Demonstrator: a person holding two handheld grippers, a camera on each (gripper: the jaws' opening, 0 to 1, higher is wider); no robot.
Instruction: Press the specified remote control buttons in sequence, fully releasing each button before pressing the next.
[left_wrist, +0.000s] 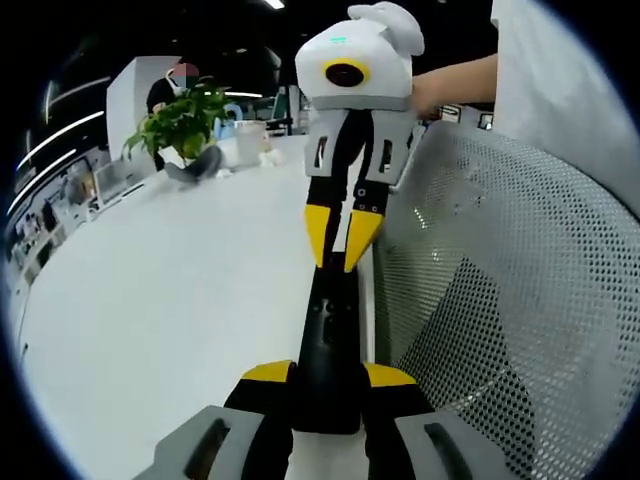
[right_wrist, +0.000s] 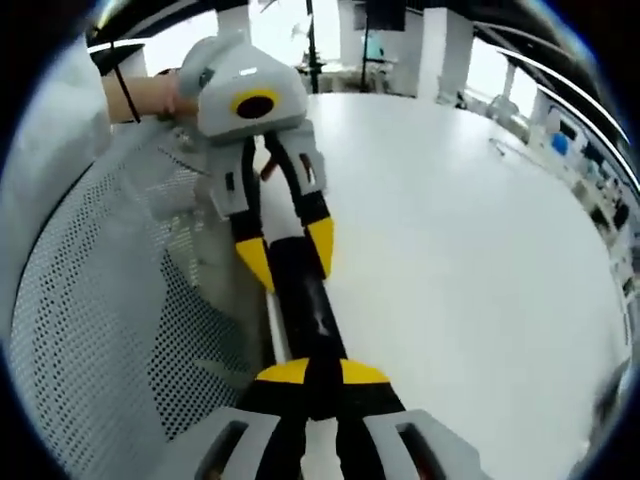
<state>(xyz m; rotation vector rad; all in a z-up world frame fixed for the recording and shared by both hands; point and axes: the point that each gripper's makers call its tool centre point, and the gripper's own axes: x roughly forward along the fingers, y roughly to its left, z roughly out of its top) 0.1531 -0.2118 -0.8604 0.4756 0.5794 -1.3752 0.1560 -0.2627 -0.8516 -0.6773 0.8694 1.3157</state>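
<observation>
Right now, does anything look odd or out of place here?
The black remote isn't lying on the table; the left gripper clamps one end and the right gripper pinches the other, beside a mesh chair back.

No text, label, brand, number or sign can be read in either view; any markings on the black remote control (left_wrist: 328, 350) are too small to tell.

We see our right gripper (right_wrist: 312, 375) clamped on the near end of a black remote control (right_wrist: 303, 300), the left gripper (right_wrist: 290, 250) gripping its far end, above the white table (right_wrist: 470, 250) beside a mesh chair back (right_wrist: 100, 320).
</observation>
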